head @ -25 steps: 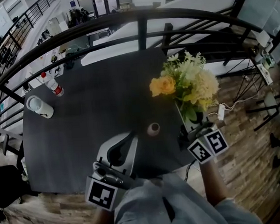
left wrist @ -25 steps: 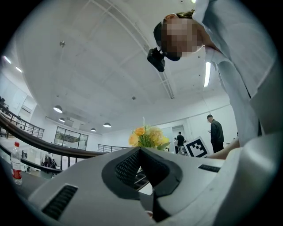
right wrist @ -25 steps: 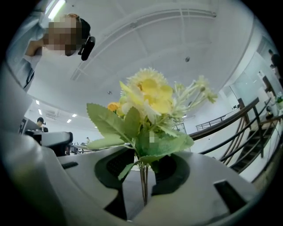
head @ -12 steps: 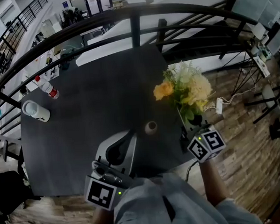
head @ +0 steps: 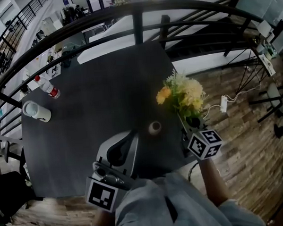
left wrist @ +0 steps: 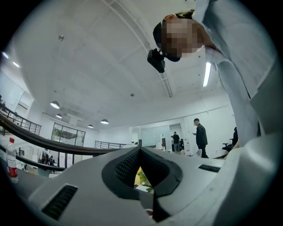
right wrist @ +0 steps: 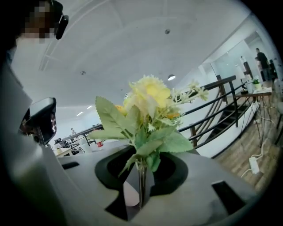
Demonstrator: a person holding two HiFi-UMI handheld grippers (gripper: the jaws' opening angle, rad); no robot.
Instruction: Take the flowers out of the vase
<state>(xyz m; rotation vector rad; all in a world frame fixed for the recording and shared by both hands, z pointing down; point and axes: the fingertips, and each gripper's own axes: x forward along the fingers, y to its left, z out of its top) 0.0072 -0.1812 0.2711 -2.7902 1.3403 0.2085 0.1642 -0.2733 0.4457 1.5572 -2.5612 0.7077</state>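
Down and outward is where the flowers [head: 184, 94] have gone since a second ago: the bunch looks smaller and lower from the head view, and it now hangs over the right edge of the table [head: 98, 98] instead of high above it. The marker cube behind it has tipped forward as well.

The right gripper [right wrist: 140, 174] has its jaws pinched onto the thin stems [right wrist: 141, 190], low down below the leaves. That hold leaves the blooms free and uncrushed, and lets the bunch stand upright out of the jaws. The vase [head: 154, 128] stands by itself on the table, just left of the bunch and apart from it, so the flowers are already clear of it. What remains, I judge, is setting them down.

The left gripper [left wrist: 140, 152] lies low near the table's front edge, pointing at the vase with its tips just short of it. Its jaws are together with nothing between them — probably parked there to steady the vase if needed.
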